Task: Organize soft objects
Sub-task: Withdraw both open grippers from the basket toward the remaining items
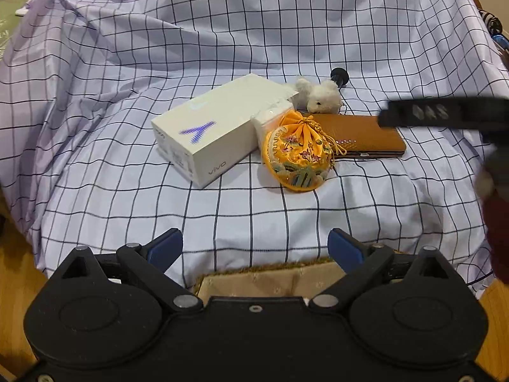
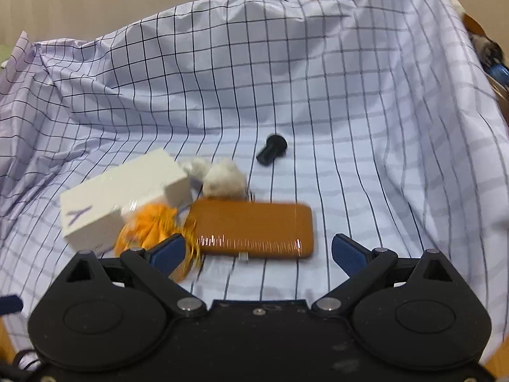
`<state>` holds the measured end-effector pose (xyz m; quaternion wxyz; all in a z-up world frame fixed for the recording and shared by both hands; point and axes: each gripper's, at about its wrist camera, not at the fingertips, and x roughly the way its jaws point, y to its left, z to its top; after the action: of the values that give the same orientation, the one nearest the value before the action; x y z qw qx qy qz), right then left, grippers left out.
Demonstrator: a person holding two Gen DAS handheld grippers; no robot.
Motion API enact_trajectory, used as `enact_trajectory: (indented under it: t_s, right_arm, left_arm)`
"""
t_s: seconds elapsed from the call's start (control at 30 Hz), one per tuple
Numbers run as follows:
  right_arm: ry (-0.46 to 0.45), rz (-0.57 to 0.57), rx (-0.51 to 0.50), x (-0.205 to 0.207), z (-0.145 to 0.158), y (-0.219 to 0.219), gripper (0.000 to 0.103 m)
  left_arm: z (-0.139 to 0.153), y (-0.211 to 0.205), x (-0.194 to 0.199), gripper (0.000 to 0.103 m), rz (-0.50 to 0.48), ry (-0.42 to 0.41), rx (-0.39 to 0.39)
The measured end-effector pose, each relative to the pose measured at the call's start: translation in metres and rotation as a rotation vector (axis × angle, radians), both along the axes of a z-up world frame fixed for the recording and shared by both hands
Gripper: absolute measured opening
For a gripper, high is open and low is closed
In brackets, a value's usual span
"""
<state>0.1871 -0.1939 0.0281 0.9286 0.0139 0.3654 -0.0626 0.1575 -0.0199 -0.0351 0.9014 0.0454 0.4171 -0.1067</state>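
Observation:
A yellow embroidered drawstring pouch (image 1: 297,156) lies on the checked cloth, leaning on a white phone box (image 1: 219,127). Behind it a small white plush toy (image 1: 319,94) rests at the far edge of a flat brown leather case (image 1: 359,137). My left gripper (image 1: 256,248) stands open and empty, well short of the pouch. My right gripper (image 2: 257,251) is open too, hovering just before the brown case (image 2: 254,227), with the pouch (image 2: 152,230) by its left finger and the plush toy (image 2: 222,178) beyond. One right finger (image 1: 439,113) shows blurred in the left wrist view.
A small black cylindrical part (image 2: 272,149) lies on the cloth behind the plush toy. The checked cloth (image 1: 127,63) rises in folds at the back and sides. A beige cushion edge (image 1: 270,278) sits under the left gripper. Wooden floor (image 1: 16,254) shows at the lower left.

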Motion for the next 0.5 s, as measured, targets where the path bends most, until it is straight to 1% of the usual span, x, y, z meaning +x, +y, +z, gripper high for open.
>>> enact_trajectory:
  t_s: [0.1, 0.23, 0.5]
  right_arm:
    - [0.001, 0.006, -0.027, 0.030, -0.004, 0.001, 0.099]
    - [0.032, 0.009, -0.042, 0.067, -0.013, 0.001, 0.098]
    - [0.092, 0.032, -0.098, 0.114, -0.036, 0.007, 0.098]
  left_arm:
    - [-0.004, 0.000, 0.010, 0.095, -0.003, 0.015, -0.008]
    - [-0.009, 0.000, 0.022, 0.095, -0.004, 0.033, -0.017]
    - [-0.017, 0.000, 0.040, 0.095, -0.002, 0.063, -0.036]
